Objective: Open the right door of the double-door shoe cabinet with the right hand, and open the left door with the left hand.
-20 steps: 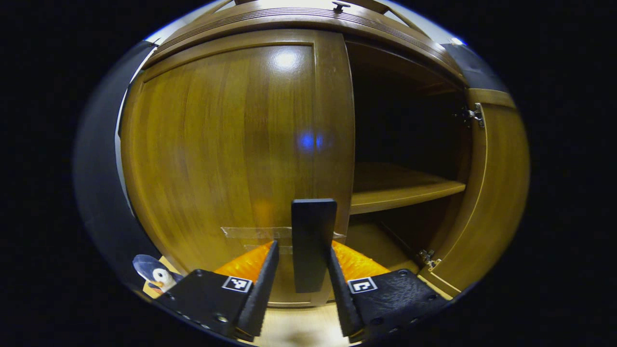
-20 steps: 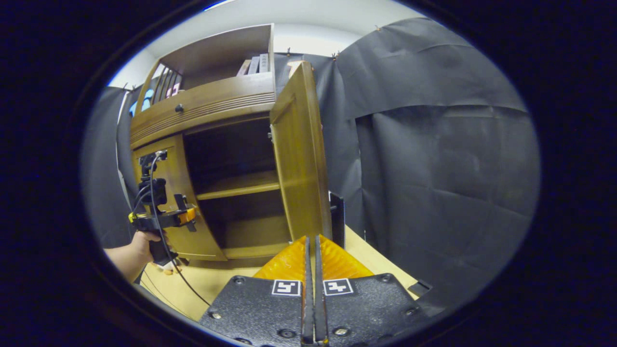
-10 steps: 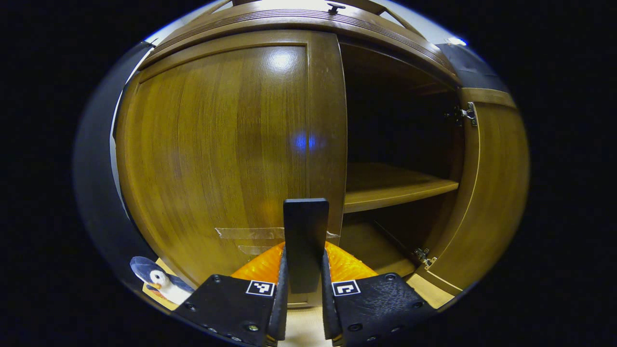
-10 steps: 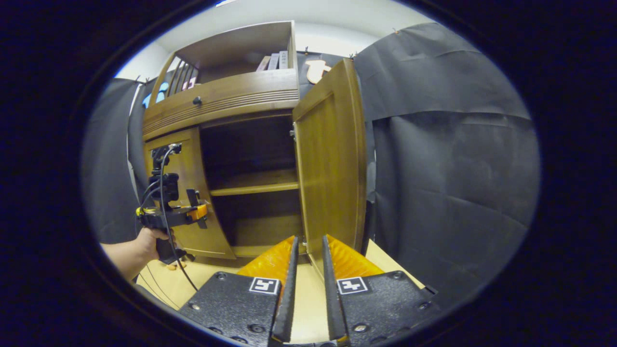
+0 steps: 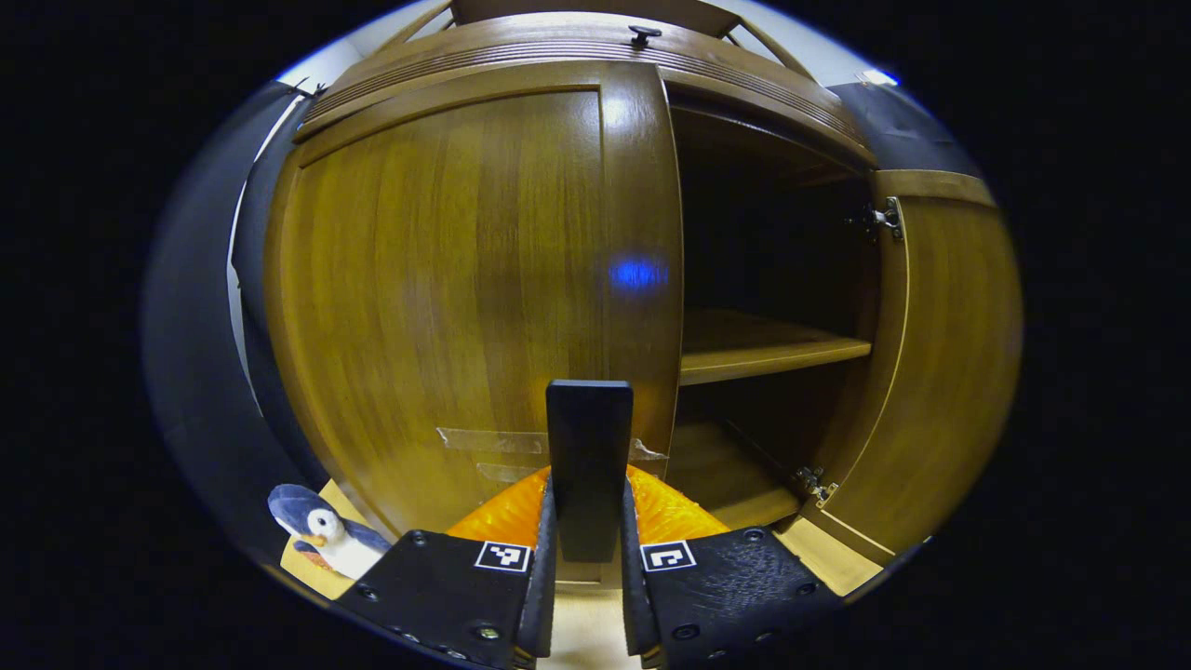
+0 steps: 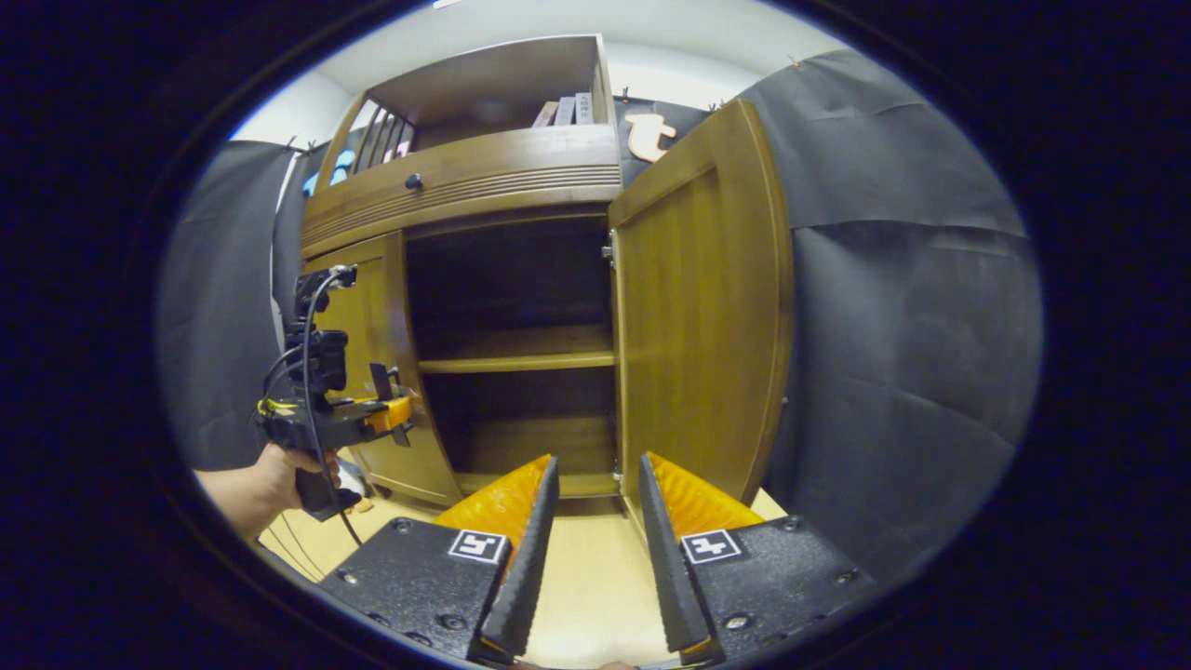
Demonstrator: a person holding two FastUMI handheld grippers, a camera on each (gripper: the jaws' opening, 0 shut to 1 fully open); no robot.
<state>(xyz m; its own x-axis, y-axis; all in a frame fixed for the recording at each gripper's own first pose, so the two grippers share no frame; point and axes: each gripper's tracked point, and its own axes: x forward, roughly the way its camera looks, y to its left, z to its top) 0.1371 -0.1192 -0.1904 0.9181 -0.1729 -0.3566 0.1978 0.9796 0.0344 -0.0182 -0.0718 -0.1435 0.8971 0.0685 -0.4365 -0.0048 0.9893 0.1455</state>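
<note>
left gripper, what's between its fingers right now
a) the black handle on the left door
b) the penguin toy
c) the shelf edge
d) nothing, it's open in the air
a: in the left gripper view the left gripper has both fingers pressed on the black handle of the closed left door.

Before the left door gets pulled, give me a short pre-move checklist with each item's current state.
1. Right door swung open, shelf exposed: ok.
2. Right gripper let go of the right door, fingers apart with nothing between them: ok.
3. Left gripper shut on the black handle of the left door, both fingers against it: ok.
4. Left door off its frame yet: not ok, it looks closed.
5. Swing path of the left door: cannot tell; a penguin toy sits on the floor near its hinge side.
</note>
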